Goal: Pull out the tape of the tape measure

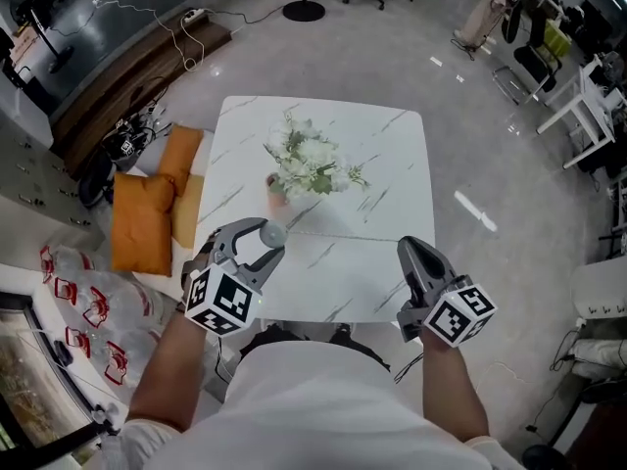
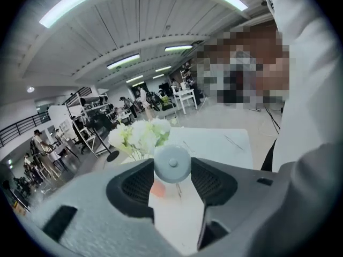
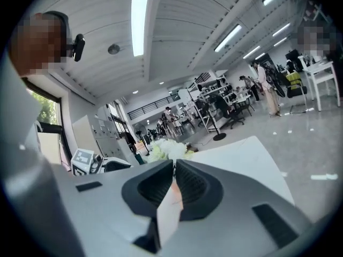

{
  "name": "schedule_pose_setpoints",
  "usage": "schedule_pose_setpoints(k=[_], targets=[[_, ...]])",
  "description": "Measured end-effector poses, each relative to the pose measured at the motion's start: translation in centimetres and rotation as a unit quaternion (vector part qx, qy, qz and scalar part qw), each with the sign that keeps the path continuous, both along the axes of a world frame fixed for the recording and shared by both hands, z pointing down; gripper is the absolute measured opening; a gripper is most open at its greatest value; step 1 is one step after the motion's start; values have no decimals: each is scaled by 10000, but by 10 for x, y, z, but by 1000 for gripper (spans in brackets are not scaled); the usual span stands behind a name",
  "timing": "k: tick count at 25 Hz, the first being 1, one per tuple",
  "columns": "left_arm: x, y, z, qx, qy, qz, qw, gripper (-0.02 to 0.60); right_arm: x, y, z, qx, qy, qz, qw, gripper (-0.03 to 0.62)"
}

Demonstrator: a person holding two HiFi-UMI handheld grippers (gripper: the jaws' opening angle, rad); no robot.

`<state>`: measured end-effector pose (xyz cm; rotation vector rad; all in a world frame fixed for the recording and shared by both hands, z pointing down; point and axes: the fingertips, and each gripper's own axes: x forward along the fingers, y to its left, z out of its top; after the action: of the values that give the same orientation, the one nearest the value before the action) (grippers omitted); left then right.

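Flagging risks: a jerky pull over the table (image 1: 392, 155) could knock the flowers (image 1: 312, 164). Left gripper (image 1: 270, 239) pinches the round tape measure (image 2: 172, 164) by its rim, so it might pop out. Right gripper (image 1: 411, 248) is closed with nothing visible between its jaws, so it may miss the tape.

No legible text or numbers (none anywhere)

flowers (image 1: 309, 163) block mid-table, open tabletop (image 1: 343, 267) between left gripper (image 1: 266, 235) and right gripper (image 1: 412, 247)
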<state>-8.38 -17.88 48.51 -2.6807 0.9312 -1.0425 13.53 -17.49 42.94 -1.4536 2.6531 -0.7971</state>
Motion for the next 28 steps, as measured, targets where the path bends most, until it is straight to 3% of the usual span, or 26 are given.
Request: schedule_pose_setpoints(k=[6,14,20,28], targets=[[3,8,98,-966,-241,-41,9950,224,1,3,103,-968,340,31,9947,25],[9,11,196,-1752,-730,60,9818,224,4,3,217,-2160,667,-105,9741,25],[13,-1,231,-2096,-959,88,9730,224,7,-11,260,-2442,1087,-230,9633,25],[8,0,250,-2371,-1095,123,9652,224,1,-17,276,-2598,1421,-429,9542,25]])
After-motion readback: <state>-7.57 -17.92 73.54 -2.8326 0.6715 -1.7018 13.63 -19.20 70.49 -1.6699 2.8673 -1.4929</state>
